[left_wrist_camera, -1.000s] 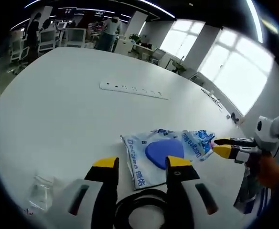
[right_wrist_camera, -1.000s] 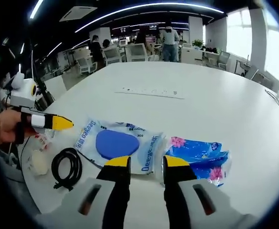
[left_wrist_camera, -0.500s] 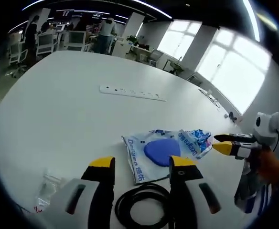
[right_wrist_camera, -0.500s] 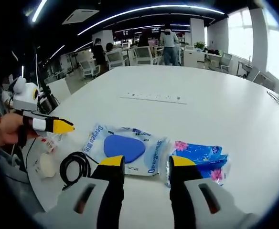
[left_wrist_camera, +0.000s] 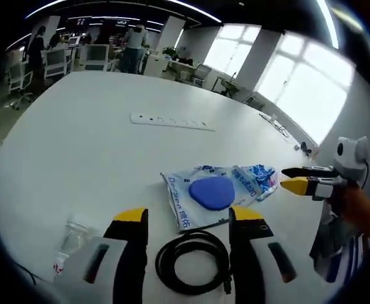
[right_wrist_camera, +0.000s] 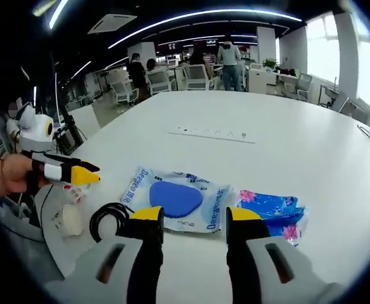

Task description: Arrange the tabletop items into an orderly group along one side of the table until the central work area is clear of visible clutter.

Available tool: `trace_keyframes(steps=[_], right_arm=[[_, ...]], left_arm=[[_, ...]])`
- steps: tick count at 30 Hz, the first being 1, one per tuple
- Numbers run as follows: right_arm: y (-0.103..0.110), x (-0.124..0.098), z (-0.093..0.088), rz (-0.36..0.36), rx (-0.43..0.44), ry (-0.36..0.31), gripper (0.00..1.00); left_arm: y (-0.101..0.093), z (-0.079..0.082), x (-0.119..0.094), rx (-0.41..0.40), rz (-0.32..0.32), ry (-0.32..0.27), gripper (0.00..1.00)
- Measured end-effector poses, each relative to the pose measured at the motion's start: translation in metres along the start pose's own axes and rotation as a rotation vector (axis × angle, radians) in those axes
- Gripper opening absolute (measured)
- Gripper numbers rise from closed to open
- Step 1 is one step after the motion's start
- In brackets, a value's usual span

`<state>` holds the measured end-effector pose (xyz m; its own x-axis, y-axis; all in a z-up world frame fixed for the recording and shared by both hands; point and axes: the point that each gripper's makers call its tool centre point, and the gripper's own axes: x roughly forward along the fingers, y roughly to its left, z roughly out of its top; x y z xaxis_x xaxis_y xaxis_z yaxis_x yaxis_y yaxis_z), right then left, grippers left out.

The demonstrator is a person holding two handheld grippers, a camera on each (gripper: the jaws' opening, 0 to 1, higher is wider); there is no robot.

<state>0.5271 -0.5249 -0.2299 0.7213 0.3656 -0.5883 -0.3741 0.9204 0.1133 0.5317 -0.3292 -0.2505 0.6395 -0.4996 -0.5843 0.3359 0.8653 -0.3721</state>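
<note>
While both grippers hover with jaws parted and empty, the black cable coil (left_wrist_camera: 193,261) lies on the white table (left_wrist_camera: 90,139) directly between the left gripper (left_wrist_camera: 188,220) jaws. The white pouch with blue insert (right_wrist_camera: 177,198) sits just beyond the right gripper (right_wrist_camera: 189,217) — the blue tissue pack (right_wrist_camera: 268,211) touching its right edge.

White table (left_wrist_camera: 77,145): packets (left_wrist_camera: 213,193), cable (left_wrist_camera: 194,261), power strip (left_wrist_camera: 172,120)

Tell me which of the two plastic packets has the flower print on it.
It is the blue tissue packet with pink flowers, lying right of the other in the right gripper view. The white packet beside it shows a plain blue oval and printed lettering instead.
</note>
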Motion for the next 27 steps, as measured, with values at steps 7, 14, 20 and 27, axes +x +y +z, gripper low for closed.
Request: trace_keyframes(steps=[7,14,20,27], right_arm=[[0.008,-0.005,0.001,0.018,-0.001,-0.004,0.38],[0.014,-0.011,0.004,0.032,-0.004,-0.009,0.38],[0.020,-0.014,0.006,0.041,-0.007,-0.013,0.37],[0.025,-0.019,0.009,0.049,-0.008,-0.023,0.37]], left_arm=[[-0.003,0.002,-0.009,0.008,-0.015,-0.013,0.52],[-0.006,0.004,-0.021,0.033,-0.021,-0.026,0.55],[-0.008,0.006,-0.030,0.049,-0.023,-0.032,0.57],[-0.009,0.009,-0.042,0.059,-0.029,-0.040,0.60]])
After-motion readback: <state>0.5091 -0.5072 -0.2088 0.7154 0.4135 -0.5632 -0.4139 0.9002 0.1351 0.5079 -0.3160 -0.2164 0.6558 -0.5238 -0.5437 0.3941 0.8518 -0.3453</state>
